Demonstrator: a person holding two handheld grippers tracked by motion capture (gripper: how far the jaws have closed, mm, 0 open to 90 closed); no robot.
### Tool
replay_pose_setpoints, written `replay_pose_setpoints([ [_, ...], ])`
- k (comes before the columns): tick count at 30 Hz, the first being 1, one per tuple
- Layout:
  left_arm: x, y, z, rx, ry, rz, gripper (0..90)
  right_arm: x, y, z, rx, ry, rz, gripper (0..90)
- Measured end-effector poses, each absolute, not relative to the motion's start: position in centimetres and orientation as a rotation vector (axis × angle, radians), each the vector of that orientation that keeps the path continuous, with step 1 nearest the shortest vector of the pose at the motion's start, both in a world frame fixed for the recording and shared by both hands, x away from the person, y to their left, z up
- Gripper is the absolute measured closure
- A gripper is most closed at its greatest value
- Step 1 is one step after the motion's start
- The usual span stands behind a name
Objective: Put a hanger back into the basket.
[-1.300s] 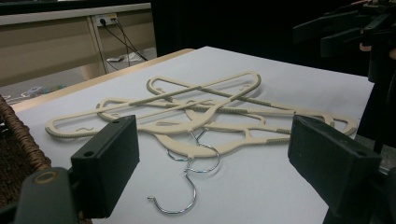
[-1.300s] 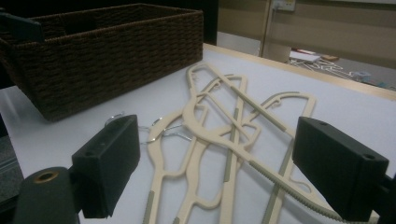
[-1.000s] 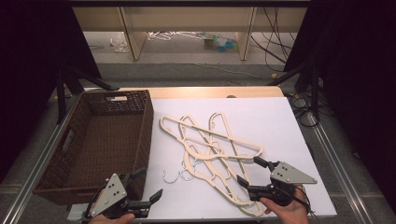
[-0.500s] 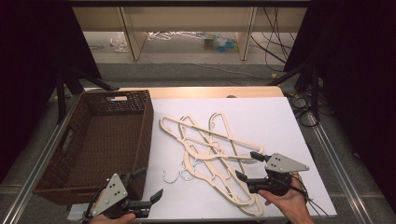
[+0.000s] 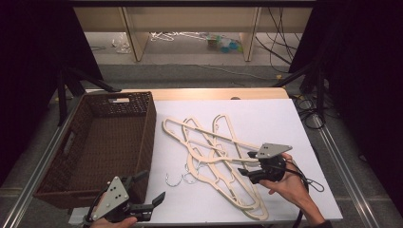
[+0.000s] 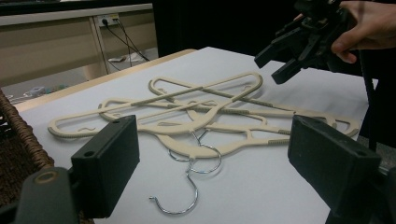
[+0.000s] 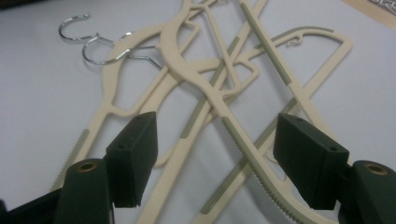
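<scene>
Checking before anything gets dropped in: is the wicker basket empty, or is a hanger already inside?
Empty: in the high view the basket shows bare woven floor, and the hangers lie outside on the white table.

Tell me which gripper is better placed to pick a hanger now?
Right. The right gripper hangs over the hangers, its closing jaws straddling one arm; the left gripper waits beside the basket.

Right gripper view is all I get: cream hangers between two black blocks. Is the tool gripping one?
Observer: No. From above, the right tool hangs just over the hanger pile. Its jaws have just been closing, with a hanger arm below the gap, not pinched.
Operator: Anything else on the table?
Observer: A brown wicker basket stands empty to the left of the pile.
Operator: And the other hand?
Observer: The left tool sits open by the basket's near corner, holding nothing.
</scene>
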State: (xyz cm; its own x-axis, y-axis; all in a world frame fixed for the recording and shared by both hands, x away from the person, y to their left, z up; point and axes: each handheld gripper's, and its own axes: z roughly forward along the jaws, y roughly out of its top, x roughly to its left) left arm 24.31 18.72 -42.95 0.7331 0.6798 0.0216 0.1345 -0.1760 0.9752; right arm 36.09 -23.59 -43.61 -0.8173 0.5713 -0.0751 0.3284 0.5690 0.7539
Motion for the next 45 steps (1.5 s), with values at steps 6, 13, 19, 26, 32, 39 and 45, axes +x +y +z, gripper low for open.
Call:
replay_pose_setpoints([
  [6, 24.4, 18.7, -43.0, 1.711, 0.644, 0.558, 16.4, 38.1, -23.1, -44.3, 0.709, 2.560, 1.036, 37.6],
  [13, 24.3, 18.7, -43.0, 1.708, 0.652, 0.550, 16.4, 39.9, -22.0, -45.4, 0.644, 2.600, 0.989, 45.0],
  [19, 24.3, 18.7, -43.0, 1.707, 0.652, 0.550, 16.4, 40.8, -21.5, -46.2, 0.635, 2.656, 0.919, 50.3],
  [26, 24.3, 18.6, -43.0, 1.707, 0.660, 0.543, 16.5, 41.6, -20.7, -47.1, 0.578, 2.708, 0.888, 57.0],
  [32, 24.4, 18.8, -42.9, 1.711, 0.643, 0.553, 16.6, 42.3, -20.5, -47.7, 0.559, 2.750, 0.878, 65.5],
  [39, 24.2, 18.7, -42.9, 1.710, 0.650, 0.549, 16.8, 42.0, -20.5, -47.6, 0.471, 2.788, 0.870, 76.4],
  [45, 24.3, 18.7, -42.9, 1.715, 0.635, 0.557, 17.0, 41.8, -20.4, -47.3, 0.431, 2.818, 0.861, 79.2],
])
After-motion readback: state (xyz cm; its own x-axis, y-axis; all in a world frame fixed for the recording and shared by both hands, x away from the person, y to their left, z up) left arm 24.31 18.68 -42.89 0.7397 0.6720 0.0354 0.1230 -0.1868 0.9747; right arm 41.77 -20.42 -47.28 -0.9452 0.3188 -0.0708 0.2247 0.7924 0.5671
